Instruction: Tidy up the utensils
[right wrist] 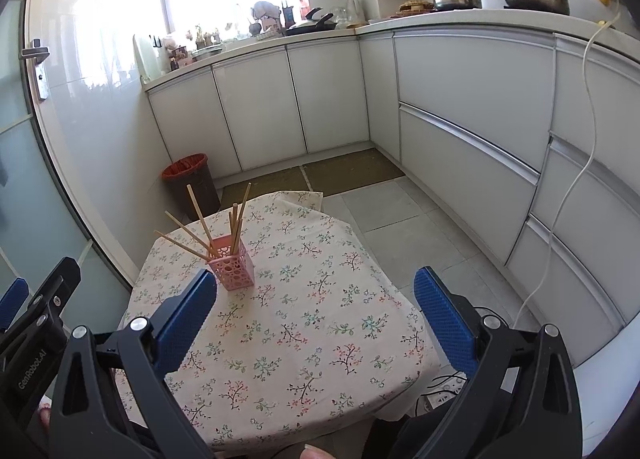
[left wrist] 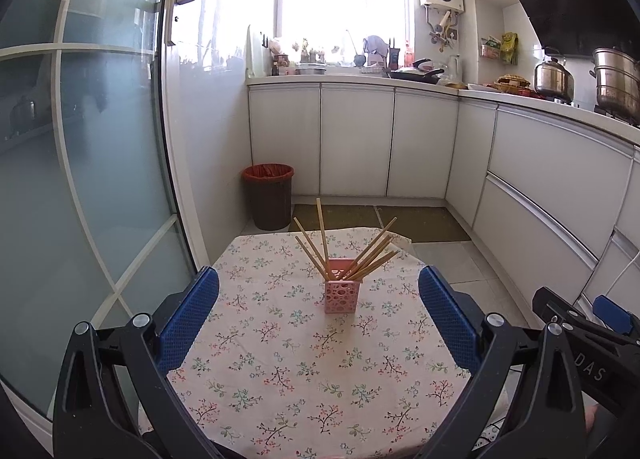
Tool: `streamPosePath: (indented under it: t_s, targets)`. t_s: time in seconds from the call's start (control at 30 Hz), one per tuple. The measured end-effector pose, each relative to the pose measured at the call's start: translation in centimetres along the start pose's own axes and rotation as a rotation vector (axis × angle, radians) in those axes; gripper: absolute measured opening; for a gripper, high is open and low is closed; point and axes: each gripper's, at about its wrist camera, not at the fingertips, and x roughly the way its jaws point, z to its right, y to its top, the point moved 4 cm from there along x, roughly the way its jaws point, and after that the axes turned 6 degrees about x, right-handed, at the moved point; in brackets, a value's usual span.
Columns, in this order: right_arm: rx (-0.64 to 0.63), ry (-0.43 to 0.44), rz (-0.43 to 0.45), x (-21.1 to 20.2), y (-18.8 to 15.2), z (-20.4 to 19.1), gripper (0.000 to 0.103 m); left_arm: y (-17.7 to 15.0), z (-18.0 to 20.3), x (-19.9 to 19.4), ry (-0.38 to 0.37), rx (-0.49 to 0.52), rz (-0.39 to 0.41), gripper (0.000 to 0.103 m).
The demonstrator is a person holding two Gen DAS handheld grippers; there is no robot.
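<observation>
Chopsticks [left wrist: 352,255] stand in holder [left wrist: 342,297] on table [left wrist: 280,379], w/ bin [left wrist: 269,197] behind-left on floor, cabinets [left wrist: 356,139] behind & right.

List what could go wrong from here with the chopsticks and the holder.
The chopsticks splay out of the small pink holder, so nudging one might tip it. The holder stands on a loose floral cloth that could slide. Both the left gripper and right gripper are open and empty.

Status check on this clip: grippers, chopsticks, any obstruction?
Left gripper open, empty. Right gripper open, empty. Chopsticks all standing in pink holder on floral tablecloth. Nothing in the way.
</observation>
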Motion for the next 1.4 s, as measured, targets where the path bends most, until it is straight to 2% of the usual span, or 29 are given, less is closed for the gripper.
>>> streamPosePath:
  t_s: [1.4]
  targets:
    - [0.004, 0.012, -0.016, -0.01, -0.16, -0.43, 0.096, -0.34, 0.14, 0.4, 0.008, -0.013, -0.014, 0.096]
